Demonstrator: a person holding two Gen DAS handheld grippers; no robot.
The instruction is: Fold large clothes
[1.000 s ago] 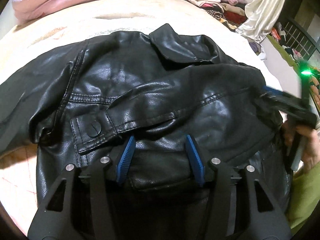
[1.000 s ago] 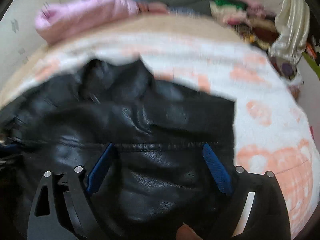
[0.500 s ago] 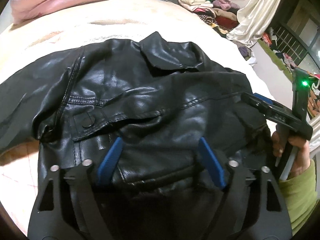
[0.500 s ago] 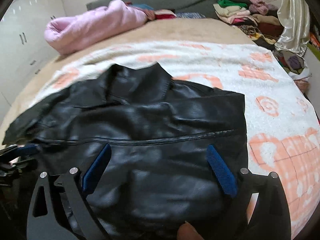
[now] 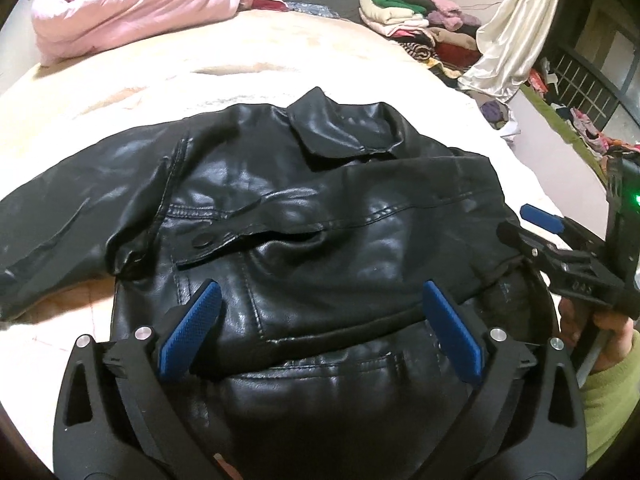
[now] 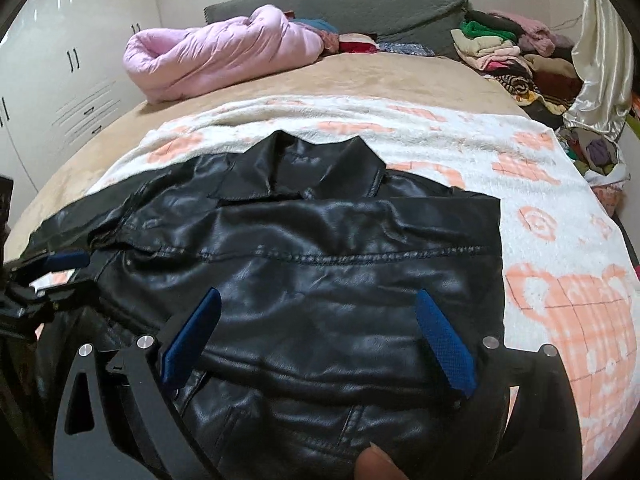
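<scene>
Bedroom clutter rings the scene: a pink quilt (image 6: 224, 56) at 11 o'clock on the bed (image 6: 360, 76), stacked clothes (image 6: 500, 48) at 1 o'clock. A patterned towel (image 6: 560, 248) covers the mattress, and the black jacket (image 5: 304, 216) lies on it, collar (image 6: 304, 168) toward 12 o'clock.

A second ago the right side of the jacket was being carried across; now that panel lies flat over the front, its edge straight at 3 o'clock in the right view. Both grippers have since opened and pulled back toward 6 o'clock. By my judgement the right-side fold is finished, while the other sleeve (image 5: 60, 220), spread out toward 9 o'clock, is yet to be folded in.

The left gripper (image 5: 320, 320) hovers low over the hem, pointing at the collar, jaws wide apart and holding nothing. The right gripper (image 6: 320, 336) hangs likewise over the folded panel, jaws apart and empty; in the left view it sits at 3 o'clock just beside the jacket's edge, gripped by a hand (image 5: 600, 324) in a green sleeve.
</scene>
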